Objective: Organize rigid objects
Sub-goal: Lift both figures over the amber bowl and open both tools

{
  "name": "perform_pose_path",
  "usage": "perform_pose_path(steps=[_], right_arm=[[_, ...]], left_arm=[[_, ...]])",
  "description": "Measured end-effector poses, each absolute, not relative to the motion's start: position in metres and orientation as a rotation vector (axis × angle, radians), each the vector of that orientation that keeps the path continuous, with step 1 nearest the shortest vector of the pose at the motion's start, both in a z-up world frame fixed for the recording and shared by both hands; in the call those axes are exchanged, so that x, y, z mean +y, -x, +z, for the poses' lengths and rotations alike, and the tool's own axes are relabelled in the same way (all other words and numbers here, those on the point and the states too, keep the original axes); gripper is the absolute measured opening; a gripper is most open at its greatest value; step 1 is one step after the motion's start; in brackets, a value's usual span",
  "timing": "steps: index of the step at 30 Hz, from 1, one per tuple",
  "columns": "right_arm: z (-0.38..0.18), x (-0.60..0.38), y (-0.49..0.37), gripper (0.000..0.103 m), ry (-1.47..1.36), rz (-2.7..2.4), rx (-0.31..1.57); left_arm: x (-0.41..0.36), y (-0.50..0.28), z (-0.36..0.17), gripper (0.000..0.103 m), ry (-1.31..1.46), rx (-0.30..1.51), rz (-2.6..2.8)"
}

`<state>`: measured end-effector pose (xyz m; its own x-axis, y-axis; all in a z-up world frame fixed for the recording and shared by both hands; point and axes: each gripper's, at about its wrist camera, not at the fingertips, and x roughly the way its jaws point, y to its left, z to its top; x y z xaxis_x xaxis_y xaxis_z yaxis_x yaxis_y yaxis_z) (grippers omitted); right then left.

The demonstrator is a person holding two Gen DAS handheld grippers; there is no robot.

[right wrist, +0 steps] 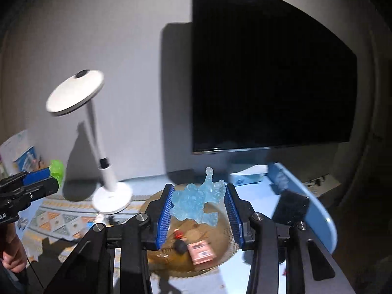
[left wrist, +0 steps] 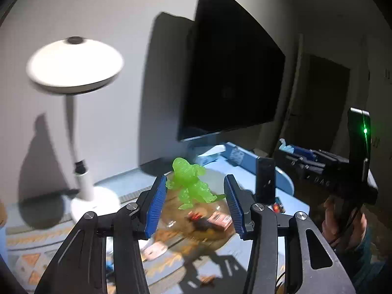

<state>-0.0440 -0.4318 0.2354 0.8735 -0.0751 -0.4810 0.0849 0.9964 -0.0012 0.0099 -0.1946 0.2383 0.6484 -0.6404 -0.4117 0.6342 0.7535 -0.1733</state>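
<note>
L gripper (left wrist: 196, 203) grips translucent green figurine (left wrist: 189, 183); R gripper (right wrist: 199, 210) pale-blue figurine (right wrist: 198, 203).

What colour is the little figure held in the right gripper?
Translucent pale blue figure; clearest in the right wrist view.

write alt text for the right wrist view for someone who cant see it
The right gripper holds a translucent blue figurine between its blue pads, lifted above a round brown tray of small toys. Behind stand a white desk lamp and a dark monitor; the left gripper, at the left edge, holds a green figurine.
</note>
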Motion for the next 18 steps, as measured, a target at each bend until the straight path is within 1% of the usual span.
perform_pose_path(steps=[3, 8, 11, 15, 18], right_arm=[[0.22, -0.443, 0.027, 0.041, -0.044, -0.092, 0.554], [0.161, -0.465, -0.002, 0.041, -0.122, -0.081, 0.702], [0.129, -0.478, -0.014, 0.041, -0.18, -0.058, 0.782], [0.103, -0.488, -0.021, 0.041, -0.2, -0.066, 0.848], [0.093, -0.491, -0.023, 0.041, -0.209, -0.057, 0.876]], left_arm=[[-0.226, -0.032, 0.223, 0.045, 0.025, 0.537, -0.752], [-0.263, -0.067, 0.158, 0.045, 0.05, 0.719, -0.753], [-0.278, -0.078, 0.122, 0.045, 0.028, 0.796, -0.736], [-0.293, -0.084, 0.095, 0.045, -0.013, 0.842, -0.717], [-0.304, -0.089, 0.081, 0.045, -0.024, 0.871, -0.72]])
